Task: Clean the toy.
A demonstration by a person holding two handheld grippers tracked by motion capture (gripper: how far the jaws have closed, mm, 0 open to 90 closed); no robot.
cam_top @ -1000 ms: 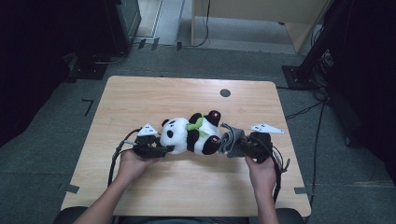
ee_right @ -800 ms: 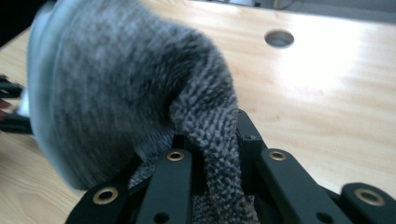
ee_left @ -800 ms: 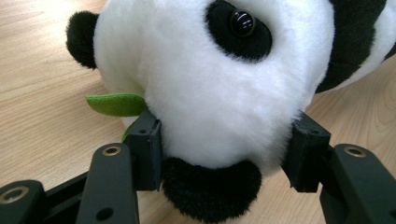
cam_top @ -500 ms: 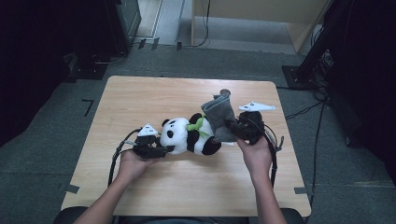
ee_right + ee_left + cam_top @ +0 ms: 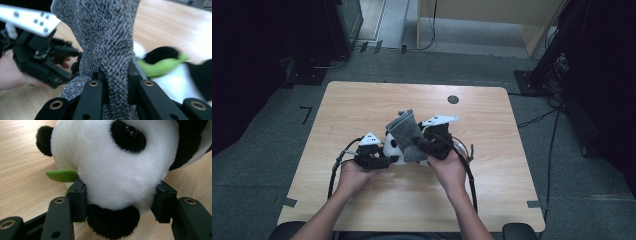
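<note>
A black-and-white panda plush [image 5: 112, 165] lies on the wooden table [image 5: 362, 105]. My left gripper [image 5: 120, 202] is shut on its head, one pad pressing each side, beside a green felt leaf [image 5: 62, 175]. In the high view the left gripper [image 5: 388, 159] sits at the plush's left end [image 5: 393, 145]. My right gripper [image 5: 117, 82] is shut on a fold of grey knitted cloth [image 5: 110, 37] that stands up between its jaws. From above, the right gripper [image 5: 418, 142] holds that cloth [image 5: 404, 130] over the panda's body, hiding most of it.
A small black round hole [image 5: 453, 99] marks the table's far side. Cables [image 5: 472, 175] trail from the grippers toward the near edge. Dark equipment and a stand [image 5: 532, 80] surround the table on the floor.
The right gripper carried the grey cloth leftward and slightly up, from the panda's right end to above its body. The left gripper and the panda's head stayed put.
</note>
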